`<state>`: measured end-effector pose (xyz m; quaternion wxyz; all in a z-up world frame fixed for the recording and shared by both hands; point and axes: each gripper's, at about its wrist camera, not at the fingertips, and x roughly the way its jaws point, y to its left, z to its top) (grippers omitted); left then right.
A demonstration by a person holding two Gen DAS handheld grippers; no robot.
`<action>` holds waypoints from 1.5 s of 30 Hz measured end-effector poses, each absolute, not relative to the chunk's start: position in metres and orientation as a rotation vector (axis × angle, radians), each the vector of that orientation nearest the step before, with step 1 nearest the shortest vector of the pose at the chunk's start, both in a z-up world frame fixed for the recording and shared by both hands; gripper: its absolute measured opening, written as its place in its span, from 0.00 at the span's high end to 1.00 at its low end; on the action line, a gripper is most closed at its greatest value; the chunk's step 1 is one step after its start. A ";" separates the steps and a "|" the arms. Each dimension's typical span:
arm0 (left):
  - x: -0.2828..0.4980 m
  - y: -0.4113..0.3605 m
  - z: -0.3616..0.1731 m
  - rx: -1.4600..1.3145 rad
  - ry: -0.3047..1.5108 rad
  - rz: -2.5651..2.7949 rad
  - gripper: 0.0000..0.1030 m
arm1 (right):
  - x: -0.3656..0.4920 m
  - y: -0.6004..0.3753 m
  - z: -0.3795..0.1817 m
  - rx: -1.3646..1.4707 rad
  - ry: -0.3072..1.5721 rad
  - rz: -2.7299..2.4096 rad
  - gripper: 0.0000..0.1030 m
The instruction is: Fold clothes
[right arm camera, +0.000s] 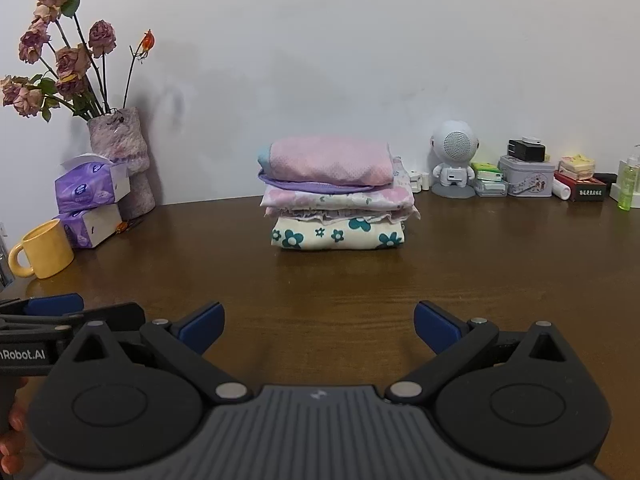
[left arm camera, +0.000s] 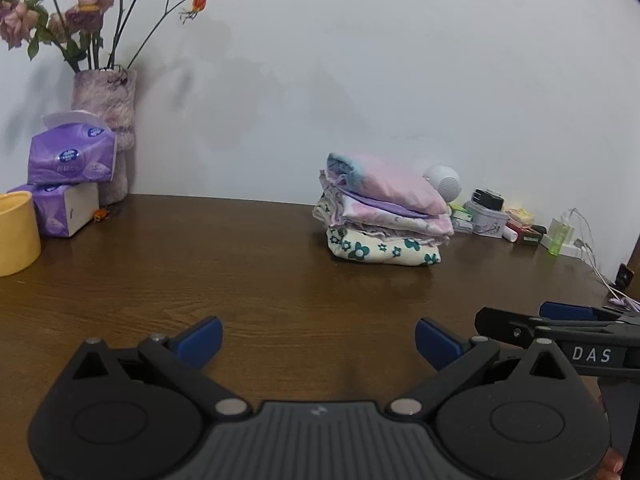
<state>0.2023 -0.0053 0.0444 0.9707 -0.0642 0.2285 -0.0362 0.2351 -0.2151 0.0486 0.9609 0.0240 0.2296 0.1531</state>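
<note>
Judged nearly or wholly done: no loose garment in sight on the brown counter (right arm camera: 340, 300), only one tidy pile of clothes (right arm camera: 338, 196) toward the back, near the wall, well apart from both claws. Nothing left to fold as far as either view shows; anything outside the frames unknown.

Four folded layers in the pile, stacked squarely. At the bottom, a cream piece with teal flowers (right arm camera: 338, 236), thick and blocky. Above it, a thin ruffled layer, then a pale pink and white printed piece. On top, a pink textured garment (right arm camera: 332, 162) with a blue edge at its left end and a purple hem under it, slightly domed, not slipping. Edges roughly aligned in front; ruffles poking out a little on the right side.

Left claw (left arm camera: 319, 340) spread wide and empty, low above bare wood. Right claw (right arm camera: 319, 326) likewise spread wide, holding nothing, facing the pile head-on. Both side by side, close together.

Elsewhere along the wall: a vase of dried roses (right arm camera: 120, 152) at far left, purple tissue packs (right arm camera: 92, 188) stacked beside it, a yellow mug (right arm camera: 46, 250) in front, a small white robot figure (right arm camera: 454, 164) and assorted little boxes to the pile's right.
</note>
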 end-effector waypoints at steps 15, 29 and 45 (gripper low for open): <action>0.125 -0.008 0.056 -0.088 0.469 -0.084 0.00 | 0.166 -0.215 0.054 0.040 0.479 0.339 0.00; 0.062 -0.001 0.056 -0.092 0.469 -0.083 0.00 | 0.099 -0.212 0.054 0.034 0.490 0.352 0.00; 0.008 0.007 0.033 -0.103 0.485 -0.072 0.00 | 0.048 -0.215 0.031 0.057 0.538 0.352 0.00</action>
